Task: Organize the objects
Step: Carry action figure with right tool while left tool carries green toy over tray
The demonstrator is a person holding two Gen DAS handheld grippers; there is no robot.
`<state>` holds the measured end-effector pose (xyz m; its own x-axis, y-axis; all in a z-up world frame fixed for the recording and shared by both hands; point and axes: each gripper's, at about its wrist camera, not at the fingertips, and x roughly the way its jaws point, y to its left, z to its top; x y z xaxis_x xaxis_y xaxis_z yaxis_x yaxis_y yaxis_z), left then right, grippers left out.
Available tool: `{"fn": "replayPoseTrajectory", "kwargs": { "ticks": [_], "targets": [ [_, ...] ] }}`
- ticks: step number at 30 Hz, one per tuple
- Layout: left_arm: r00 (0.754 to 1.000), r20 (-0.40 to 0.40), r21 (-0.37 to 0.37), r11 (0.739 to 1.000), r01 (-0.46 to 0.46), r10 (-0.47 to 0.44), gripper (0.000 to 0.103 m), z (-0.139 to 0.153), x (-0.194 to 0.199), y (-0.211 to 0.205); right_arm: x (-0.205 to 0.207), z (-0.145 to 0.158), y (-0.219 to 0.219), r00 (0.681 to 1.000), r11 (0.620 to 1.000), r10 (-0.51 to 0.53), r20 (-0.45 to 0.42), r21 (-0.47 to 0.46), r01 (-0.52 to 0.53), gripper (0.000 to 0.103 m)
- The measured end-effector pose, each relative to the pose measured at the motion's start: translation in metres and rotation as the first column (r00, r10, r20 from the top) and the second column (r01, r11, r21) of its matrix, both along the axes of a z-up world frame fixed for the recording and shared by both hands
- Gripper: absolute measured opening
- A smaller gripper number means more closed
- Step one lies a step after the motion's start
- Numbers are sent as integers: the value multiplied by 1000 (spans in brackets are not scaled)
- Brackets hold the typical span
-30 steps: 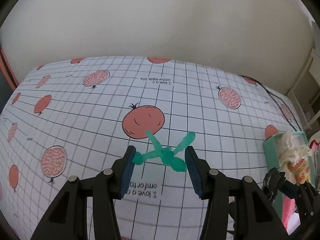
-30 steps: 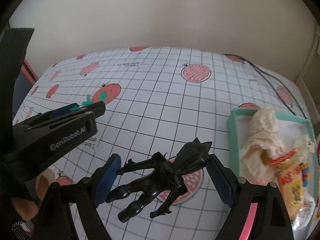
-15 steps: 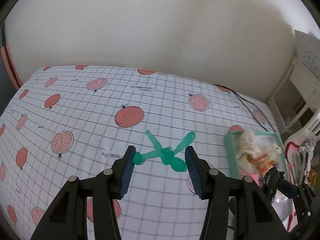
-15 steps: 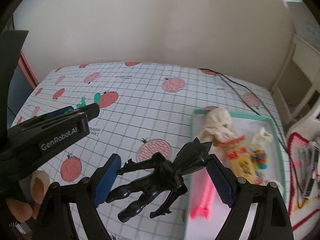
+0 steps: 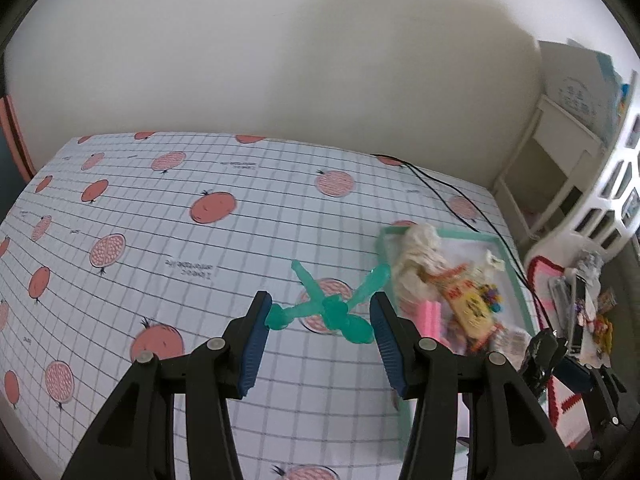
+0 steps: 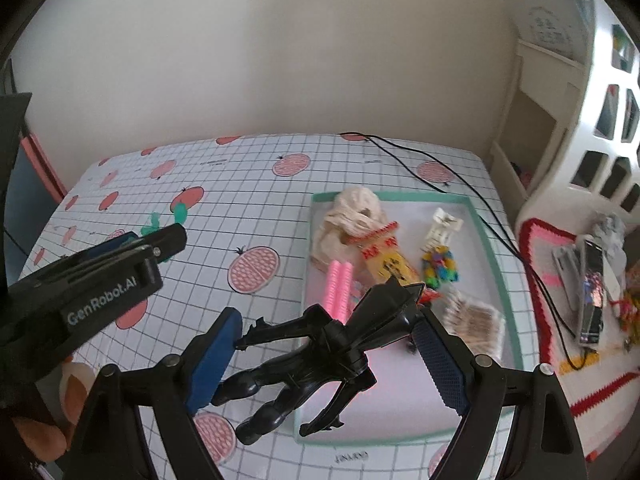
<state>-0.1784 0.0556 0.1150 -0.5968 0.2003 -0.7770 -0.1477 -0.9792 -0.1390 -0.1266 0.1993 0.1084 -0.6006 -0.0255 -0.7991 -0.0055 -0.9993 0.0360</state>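
A: What does the left gripper (image 5: 320, 320) hold?

B: It is closed on a green toy (image 5: 332, 312), a small translucent figure with thin limbs. One blue pad (image 5: 256, 336) touches the toy on each side. The toy hangs above the worktop (image 5: 160, 240), which has a white checked cloth with red fruit prints.

A: And the right gripper (image 6: 328, 344)?

B: It clamps a black figure (image 6: 320, 344) with pointed wings. The figure lies across between the two blue pads, with its legs toward the camera. It is held in the air over the near left part of the tray (image 6: 516, 320).

A: Where is this tray?

B: It is a shallow tray with a mint green rim, and it lies on the right side of the worktop. In it I see a crumpled cream cloth (image 6: 352, 220), two pink rollers (image 6: 340, 284) side by side, a yellow packet (image 6: 388, 264) with red print, and a small heap of coloured beads (image 6: 440, 268). A black cable (image 6: 500, 236) runs along the far right edge of the tray.

A: Are the two grippers close?

B: In the right wrist view the left gripper is at the left, over the cloth, apart from the tray.
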Motion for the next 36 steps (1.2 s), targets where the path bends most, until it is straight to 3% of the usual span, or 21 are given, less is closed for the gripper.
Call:
{"fn": "replayPoseTrajectory", "kwargs": {
  "ticks": [11, 36],
  "targets": [
    [999, -3, 8, 999, 46, -46, 53, -1, 30, 32, 22, 3, 43, 998, 998, -55, -38, -13, 55, 88],
    [982, 57, 6, 984, 178, -178, 53, -47, 13, 107, -6, -49, 76, 997, 997, -69, 18, 43, 68, 89]
  ]
}}
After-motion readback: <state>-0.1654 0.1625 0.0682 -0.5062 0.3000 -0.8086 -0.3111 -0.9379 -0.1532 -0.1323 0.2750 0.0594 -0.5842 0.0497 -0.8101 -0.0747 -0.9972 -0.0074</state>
